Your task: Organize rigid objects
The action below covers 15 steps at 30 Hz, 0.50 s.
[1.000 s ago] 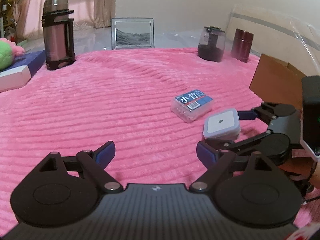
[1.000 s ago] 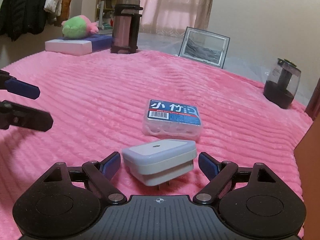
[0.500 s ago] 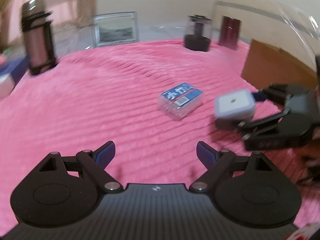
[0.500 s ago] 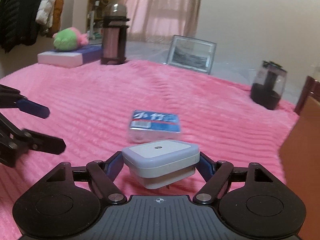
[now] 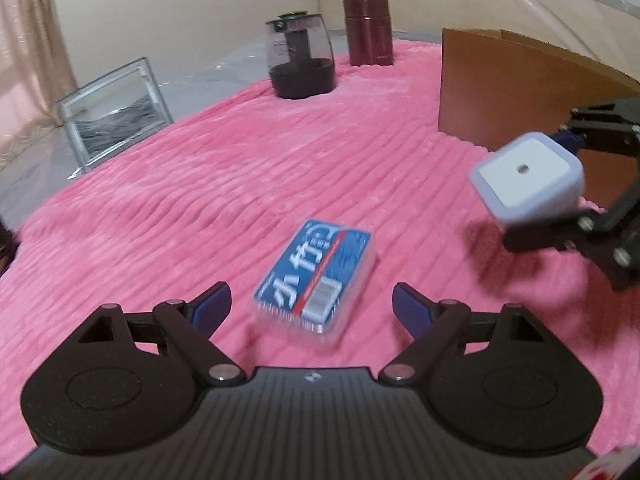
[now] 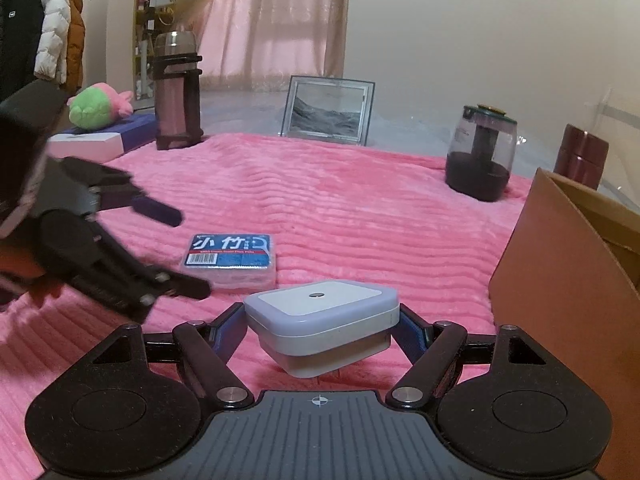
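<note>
My right gripper (image 6: 322, 330) is shut on a white square plug-in night light (image 6: 322, 322) and holds it above the pink blanket; it also shows in the left wrist view (image 5: 528, 178). A clear box with a blue label (image 5: 316, 280) lies on the blanket between the open fingers of my left gripper (image 5: 312, 308). In the right wrist view the box (image 6: 230, 260) lies ahead, with my left gripper (image 6: 160, 248) just to its left.
An open cardboard box (image 6: 572, 280) stands at the right, also in the left wrist view (image 5: 520, 88). At the back stand a picture frame (image 6: 328, 110), a dark glass jar (image 6: 480, 156), a maroon canister (image 5: 368, 30) and a thermos (image 6: 176, 92). A plush toy (image 6: 100, 104) lies far left.
My right gripper shut on the night light and lifted it off the blanket toward the cardboard box. My left gripper turned right and came up to the blue-label box, staying open.
</note>
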Each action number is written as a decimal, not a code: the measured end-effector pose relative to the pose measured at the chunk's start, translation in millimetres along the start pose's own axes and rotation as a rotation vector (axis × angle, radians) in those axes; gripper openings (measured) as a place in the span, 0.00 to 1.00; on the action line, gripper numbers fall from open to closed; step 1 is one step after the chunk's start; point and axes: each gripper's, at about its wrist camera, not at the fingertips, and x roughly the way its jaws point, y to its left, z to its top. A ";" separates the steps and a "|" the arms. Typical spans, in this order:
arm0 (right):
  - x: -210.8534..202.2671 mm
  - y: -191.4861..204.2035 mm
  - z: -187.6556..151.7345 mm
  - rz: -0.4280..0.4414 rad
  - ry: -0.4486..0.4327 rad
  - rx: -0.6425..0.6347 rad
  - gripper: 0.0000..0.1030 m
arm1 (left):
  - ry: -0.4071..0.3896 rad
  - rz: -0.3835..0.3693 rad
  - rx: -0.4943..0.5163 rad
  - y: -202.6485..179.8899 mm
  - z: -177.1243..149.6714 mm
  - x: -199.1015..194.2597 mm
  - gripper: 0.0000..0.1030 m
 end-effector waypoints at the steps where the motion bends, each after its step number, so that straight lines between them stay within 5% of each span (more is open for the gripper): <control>1: 1.0 -1.5 -0.7 0.003 0.003 0.004 0.72 | 0.009 -0.012 0.010 1.2 3.1 5.5 0.81; 15: 12.6 -3.4 -12.4 0.043 0.034 0.043 0.72 | 0.105 -0.103 0.043 10.8 19.0 37.8 0.57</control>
